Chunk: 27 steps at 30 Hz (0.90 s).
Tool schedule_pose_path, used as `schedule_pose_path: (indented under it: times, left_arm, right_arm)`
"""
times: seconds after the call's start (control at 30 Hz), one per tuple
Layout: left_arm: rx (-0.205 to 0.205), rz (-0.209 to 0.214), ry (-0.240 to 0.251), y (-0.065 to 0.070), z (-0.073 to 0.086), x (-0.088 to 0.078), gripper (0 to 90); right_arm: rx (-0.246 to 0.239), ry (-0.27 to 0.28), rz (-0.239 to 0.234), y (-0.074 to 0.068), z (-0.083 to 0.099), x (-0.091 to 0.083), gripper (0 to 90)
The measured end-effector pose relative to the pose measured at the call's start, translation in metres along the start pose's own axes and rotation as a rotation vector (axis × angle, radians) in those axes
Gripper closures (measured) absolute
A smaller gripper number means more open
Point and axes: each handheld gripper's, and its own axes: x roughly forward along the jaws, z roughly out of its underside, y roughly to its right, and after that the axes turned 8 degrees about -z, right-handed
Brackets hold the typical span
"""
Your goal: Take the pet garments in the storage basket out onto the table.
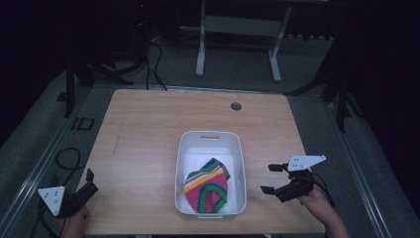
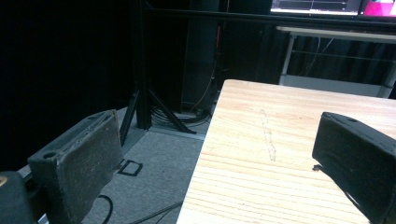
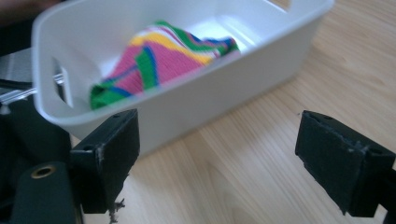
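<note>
Both my black two-jaw grippers, right gripper and left gripper, gape wide, empty. Ahead of the right one, the striped knitted cloth lies inside the white plastic bin; reaching in carelessly, I might shove that bin.

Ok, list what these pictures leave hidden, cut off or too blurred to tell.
- High view: the underside of the striped cloth and the white bin floor beneath it, hidden by the cloth.
- Right gripper view: the cloth's weave, blurred; the bin's far end, cut by the top edge.
- High view: the left hand-held gripper, dim and small; its jaw gap is unclear there.
</note>
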Motion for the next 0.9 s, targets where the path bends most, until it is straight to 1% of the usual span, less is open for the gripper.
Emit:
schedule_pose_path:
  times: [0.03, 0.1, 0.17, 0.23, 0.4, 0.5, 0.57, 0.67, 0.8, 0.83, 0.87, 0.9]
  left_arm:
    - [0.001, 0.0, -0.001, 0.0, 0.0, 0.0, 1.9]
    - [0.003, 0.002, -0.001, 0.0, 0.0, 0.0, 1.9]
    - [0.003, 0.003, -0.001, 0.0, 0.0, 0.0, 1.9]
    - [0.002, 0.004, 0.0, 0.0, 0.0, 0.0, 1.8]
    - [0.001, 0.004, -0.001, 0.0, 0.0, 0.0, 1.9]
    - [0.0, 0.006, -0.001, 0.0, 0.0, 0.0, 1.8]
    - [-0.002, 0.007, -0.003, 0.0, 0.0, 0.0, 1.9]
    - [-0.001, 0.01, -0.002, 0.0, 0.0, 0.0, 1.8]
    - [-0.003, 0.025, -0.001, 0.0, 0.0, 0.0, 1.8]
    - [-0.003, 0.025, -0.001, 0.0, 0.0, 0.0, 1.8]
    - [0.001, 0.03, -0.002, 0.0, 0.0, 0.0, 1.9]
    - [0.002, 0.03, -0.003, 0.0, 0.0, 0.0, 1.9]
  right_arm:
    - [-0.003, -0.003, -0.01, -0.001, -0.004, 0.001, 13.8]
    - [-0.027, -0.003, -0.017, -0.003, -0.015, 0.003, 13.7]
    - [-0.04, -0.005, -0.03, -0.005, -0.025, 0.006, 13.6]
    - [-0.064, -0.009, -0.032, -0.006, -0.034, 0.01, 13.5]
    - [-0.103, -0.031, -0.058, -0.009, -0.053, 0.024, 13.3]
    - [-0.115, -0.051, -0.074, -0.011, -0.061, 0.035, 12.2]
    - [-0.126, -0.073, -0.073, -0.012, -0.065, 0.041, 11.8]
    - [-0.127, -0.089, -0.106, -0.014, -0.072, 0.052, 11.8]
    - [-0.148, -0.128, -0.126, -0.018, -0.081, 0.068, 11.8]
    - [-0.148, -0.128, -0.126, -0.018, -0.081, 0.068, 11.8]
    - [-0.16, -0.151, -0.133, -0.021, -0.085, 0.079, 11.9]
    - [-0.16, -0.159, -0.137, -0.022, -0.087, 0.082, 11.9]
